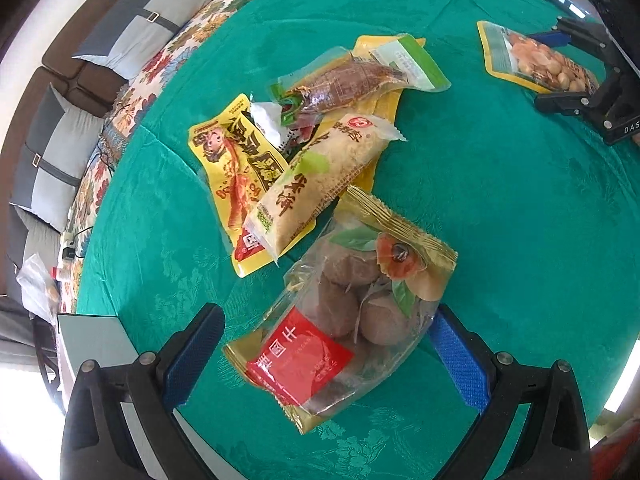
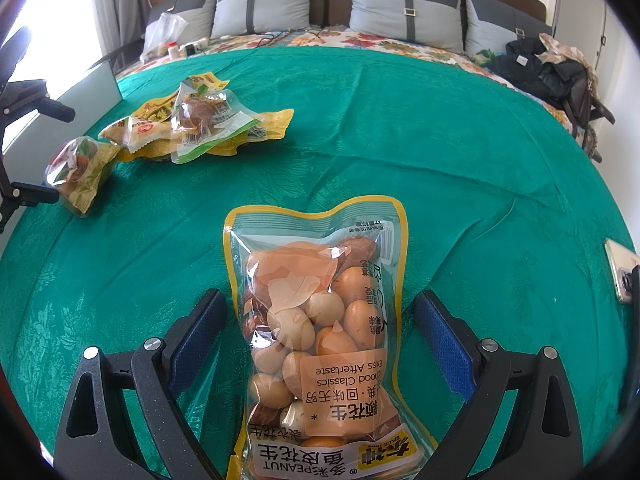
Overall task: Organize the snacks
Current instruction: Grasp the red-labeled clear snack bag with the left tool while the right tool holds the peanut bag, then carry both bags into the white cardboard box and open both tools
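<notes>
Left wrist view: a clear bag of round brown dried fruit [image 1: 344, 312] with a red label and gold ends, flat on the green cloth [image 1: 500, 220], right between the two blue pads of the left gripper [image 1: 326, 356]. Claw wide, pads [image 1: 456, 360] near the bag's sides but not squeezing it. Just past it, a small heap of snacks: a tan rice cake pack [image 1: 320, 184] on top of a yellow pack with a cartoon face [image 1: 232, 172], and behind those a see-through pack of dark red meat [image 1: 352, 80] over another yellow pack.

Right wrist view: a yellow-edged peanut bag [image 2: 320, 340] (label upside down from here) flat on the cloth, between the pads of the right gripper [image 2: 320, 328]. Claw wide too, not holding the bag. Well apart from the heap, which sits far off to the left. Grey pillows [image 2: 260, 4] along the headboard, a dark jacket [image 2: 536, 68] at the far right corner, a phone [image 2: 620, 276] at the right edge.
</notes>
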Motion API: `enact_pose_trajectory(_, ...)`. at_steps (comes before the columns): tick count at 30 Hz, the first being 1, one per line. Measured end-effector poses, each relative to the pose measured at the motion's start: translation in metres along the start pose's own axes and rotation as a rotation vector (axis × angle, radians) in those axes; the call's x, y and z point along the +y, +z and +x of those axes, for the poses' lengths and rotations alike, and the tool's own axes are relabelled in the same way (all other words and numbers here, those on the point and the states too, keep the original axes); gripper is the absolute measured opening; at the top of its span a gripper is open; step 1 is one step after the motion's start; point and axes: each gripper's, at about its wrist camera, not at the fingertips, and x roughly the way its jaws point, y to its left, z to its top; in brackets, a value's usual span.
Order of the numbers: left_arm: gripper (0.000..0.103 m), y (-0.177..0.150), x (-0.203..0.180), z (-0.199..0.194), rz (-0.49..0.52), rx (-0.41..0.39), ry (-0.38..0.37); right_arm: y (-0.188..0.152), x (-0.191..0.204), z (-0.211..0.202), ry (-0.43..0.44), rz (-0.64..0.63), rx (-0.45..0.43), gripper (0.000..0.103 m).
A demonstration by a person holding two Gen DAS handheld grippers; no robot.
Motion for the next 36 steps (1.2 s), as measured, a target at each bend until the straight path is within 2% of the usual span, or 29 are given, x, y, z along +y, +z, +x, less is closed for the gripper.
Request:
enact_pose_trajectory(3,0.089,0.002,-0.004,0.014,-0.016,0.040,-0.068,0.000,0.000,0.000,0.000,0.000,0.000,0.097)
enact_pose_trajectory(4,0.089,0.002,-0.006,0.014,-0.025,0.029,-0.061,0.000,0.000,0.000,0.001,0.000,0.000,0.097)
enact_pose_trajectory(6,0.080,0.000,-0.001,0.009,-0.091,0.004,-0.098,0.000,0.000,0.000,0.002,-0.005,0.003,0.097)
enact_pose_trajectory(8,0.068,-0.006,0.008,0.002,-0.213,-0.016,-0.138,0.002,0.000,-0.001,0.014,-0.008,0.036,0.096)
enact_pose_trajectory(11,0.053,-0.024,0.011,-0.008,-0.380,-0.039,-0.113,0.002,-0.007,-0.007,0.087,0.005,0.075,0.092)
enact_pose_trajectory(12,0.052,-0.033,0.009,-0.013,-0.433,-0.062,-0.106,0.002,-0.010,-0.009,0.082,0.013,0.083,0.087)
enact_pose_trajectory(13,0.051,-0.042,0.007,-0.018,-0.502,-0.086,-0.121,0.004,-0.014,-0.012,0.080,0.027,0.084,0.058)
enact_pose_trajectory(14,0.050,-0.053,0.005,-0.023,-0.583,-0.116,-0.151,0.005,-0.021,-0.014,0.094,0.077,0.101,0.057)
enact_pose_trajectory(17,0.049,-0.089,-0.003,-0.049,-0.805,-0.222,-0.240,0.000,-0.045,-0.019,0.212,0.272,0.121,0.056)
enact_pose_trajectory(20,0.049,-0.131,-0.012,-0.084,-0.974,-0.343,-0.312,-0.004,-0.043,-0.036,0.301,0.349,0.112,0.056)
enact_pose_trajectory(24,0.049,-0.172,-0.012,-0.129,-1.089,-0.457,-0.338,-0.004,-0.008,-0.057,0.404,0.354,0.116,0.057)
enact_pose_trajectory(29,0.049,-0.221,0.006,-0.193,-1.182,-0.587,-0.327,0.012,0.061,-0.076,0.496,0.265,0.132,0.057)
enact_pose_trajectory(33,0.049,-0.268,0.032,-0.231,-1.253,-0.631,-0.271,0.054,0.134,-0.101,0.595,0.154,0.099,0.057)
enact_pose_trajectory(36,0.048,-0.303,0.054,-0.244,-1.290,-0.607,-0.141,0.094,0.199,-0.120,0.690,0.076,0.052,0.057)
